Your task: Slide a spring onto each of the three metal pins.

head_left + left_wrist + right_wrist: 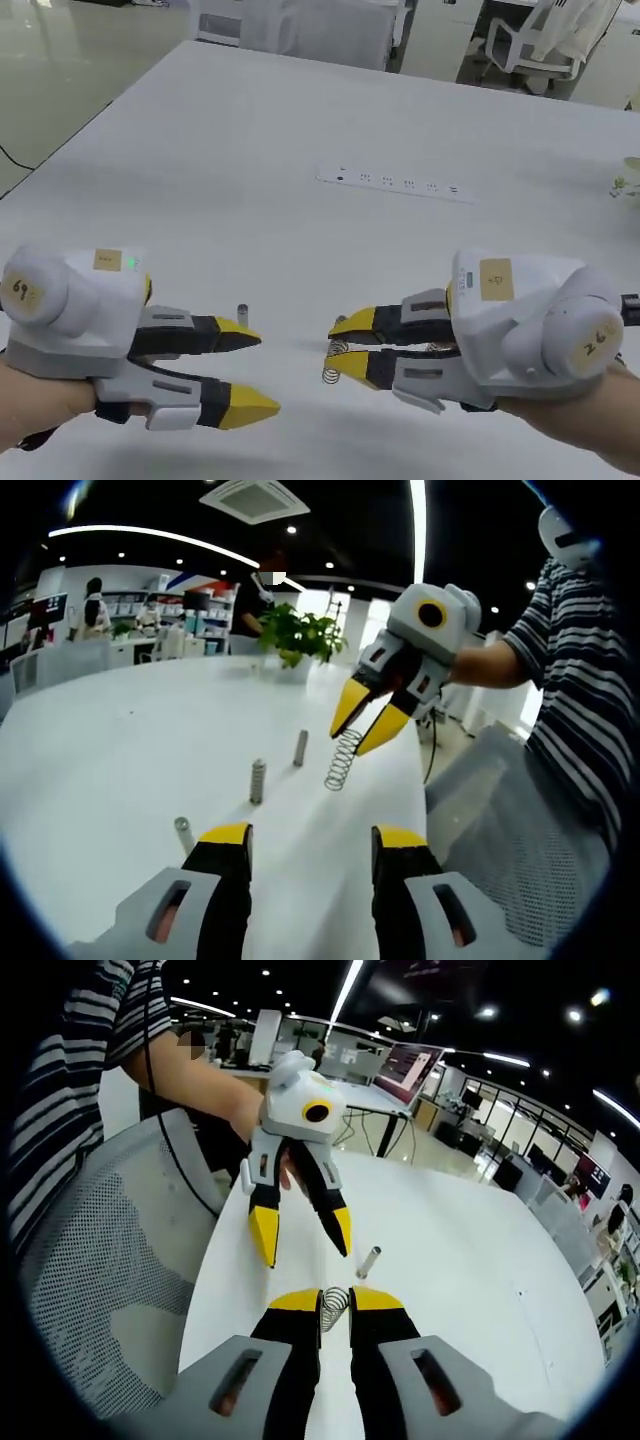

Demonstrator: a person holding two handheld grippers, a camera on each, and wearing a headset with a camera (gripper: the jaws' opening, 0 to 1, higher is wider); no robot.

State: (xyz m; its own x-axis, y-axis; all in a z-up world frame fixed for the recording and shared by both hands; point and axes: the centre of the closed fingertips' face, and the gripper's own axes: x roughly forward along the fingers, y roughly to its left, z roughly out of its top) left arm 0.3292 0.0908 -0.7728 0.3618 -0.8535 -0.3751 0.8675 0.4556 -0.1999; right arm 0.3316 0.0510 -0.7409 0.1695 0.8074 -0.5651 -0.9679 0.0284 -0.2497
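At the left tool (312,837): jaws wide apart, nothing between them, low over the white tabletop (120,740).

At the right tool (356,734): jaws narrow, pinched on one spring (342,760). Coil dangling from the yellow tips, lower end close to the tabletop, contact not clear.

Tools facing each other, tips near but apart. Right tool ahead of the left tool's jaws and a little to the right in the left gripper view.

Three metal pins upright ahead of the left tool:
- nearest pin (184,835), bare, just off the jaw at that view's left
- middle pin (258,780), farther out, ribbed along its length like a coil, too small to be sure
- far pin (300,747), bare, just beside the held spring, not touching

In the right gripper view: spring crosswise between that tool's own tips, one pin just past them, left tool beyond it.

In the head view: power strip (395,183) well beyond both tools, office chairs (530,40) past the far tabletop edge.

Potted plant (295,635) far behind the right tool. Striped sleeve (570,650) behind that tool.
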